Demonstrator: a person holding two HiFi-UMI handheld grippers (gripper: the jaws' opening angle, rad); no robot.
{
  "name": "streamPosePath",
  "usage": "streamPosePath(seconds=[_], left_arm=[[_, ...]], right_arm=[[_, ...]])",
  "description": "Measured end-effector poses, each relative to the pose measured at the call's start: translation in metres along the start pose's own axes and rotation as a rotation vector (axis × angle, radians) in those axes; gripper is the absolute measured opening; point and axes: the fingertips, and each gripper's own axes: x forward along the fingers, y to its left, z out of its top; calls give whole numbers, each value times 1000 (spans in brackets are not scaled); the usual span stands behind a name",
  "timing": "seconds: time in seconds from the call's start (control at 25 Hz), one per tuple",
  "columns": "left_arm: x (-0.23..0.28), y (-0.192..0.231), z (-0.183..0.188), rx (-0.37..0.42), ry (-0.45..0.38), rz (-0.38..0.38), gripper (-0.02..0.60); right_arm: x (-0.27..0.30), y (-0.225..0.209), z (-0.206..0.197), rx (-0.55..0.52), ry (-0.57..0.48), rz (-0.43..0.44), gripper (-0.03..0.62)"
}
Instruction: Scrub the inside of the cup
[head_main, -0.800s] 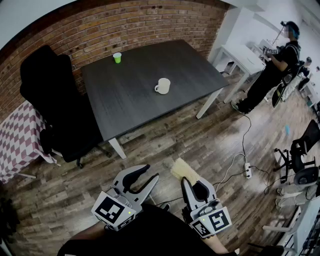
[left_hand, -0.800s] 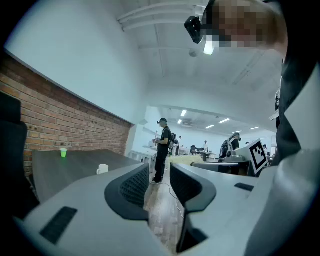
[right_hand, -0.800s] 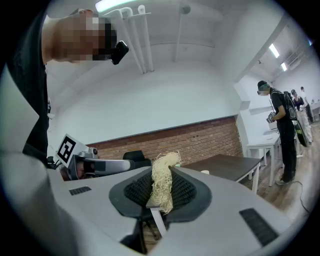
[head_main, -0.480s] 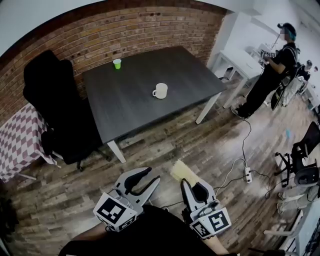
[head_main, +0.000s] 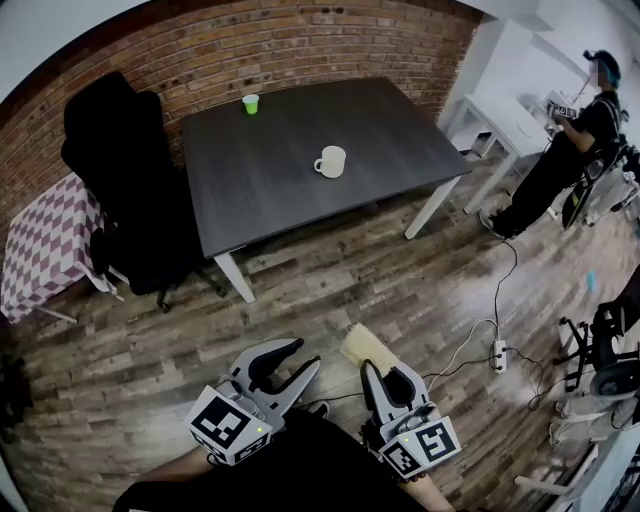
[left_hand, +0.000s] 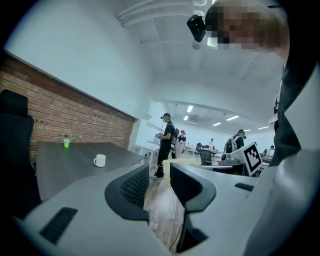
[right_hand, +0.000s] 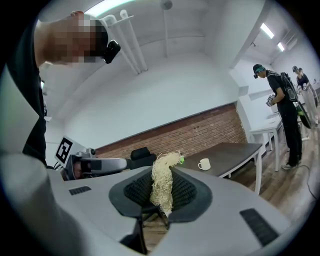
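A white cup (head_main: 331, 161) with a handle stands near the middle of a dark grey table (head_main: 260, 190); it also shows small in the left gripper view as the cup (left_hand: 100, 160) and in the right gripper view as the cup (right_hand: 204, 164). My right gripper (head_main: 372, 368) is shut on a pale fibrous scrubber (right_hand: 162, 182), whose tuft (head_main: 364, 345) sticks out past the jaws. My left gripper (head_main: 296, 361) stands open and holds nothing. Both grippers hang low over the wooden floor, well short of the table.
A small green cup (head_main: 250, 103) stands at the table's far edge. A black office chair (head_main: 125, 190) sits left of the table, with a checkered cloth (head_main: 45, 250) beyond it. A person (head_main: 560, 150) stands at the right by a white desk. A cable and power strip (head_main: 497, 352) lie on the floor.
The view has shifted slightly, so the table and cup sit a little further right in the picture. Both grippers keep their places and states.
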Motion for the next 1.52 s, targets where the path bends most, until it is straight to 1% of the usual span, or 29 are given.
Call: streamPosePath(seconds=[0.08,0.16,0.36,0.6,0.68,0.84,0.96,1.08,1.16,1.32,1.44,1.52], left_arm=[[2,5,-1,-11,7,18,140],[11,10,-2,-13,15,15,140],[48,32,3,-7,20,-49,140],[116,94,41,-14,-29,-162,140],[136,122,58,-11,-57,-195,140],[167,184,80,-33,-66,-233,140],[186,233,86,-36,-81,-225,140],[197,276,80,-61,-36,-191,140],[201,297,81,-85,-33,-161,140],[217,324,80,-116,-29,-125,140],[236,336,80,-110,-15,-102,140],[249,346,83,-101,-14,-68,140]], right_arm=[[1,-5,-3,16,9,1,91],[8,-14,-3,28,12,-7,91],[35,-41,1,30,17,-47,91],[94,-94,31,-12,12,-170,91],[123,-108,42,-27,19,-205,91],[191,-127,61,-39,32,-241,91],[237,-138,66,-44,52,-249,91],[269,-149,70,-52,81,-253,91],[285,-157,73,-59,94,-257,91],[313,-173,73,-48,110,-233,91],[334,-194,68,-26,134,-195,91],[350,-212,69,-9,140,-164,91]])
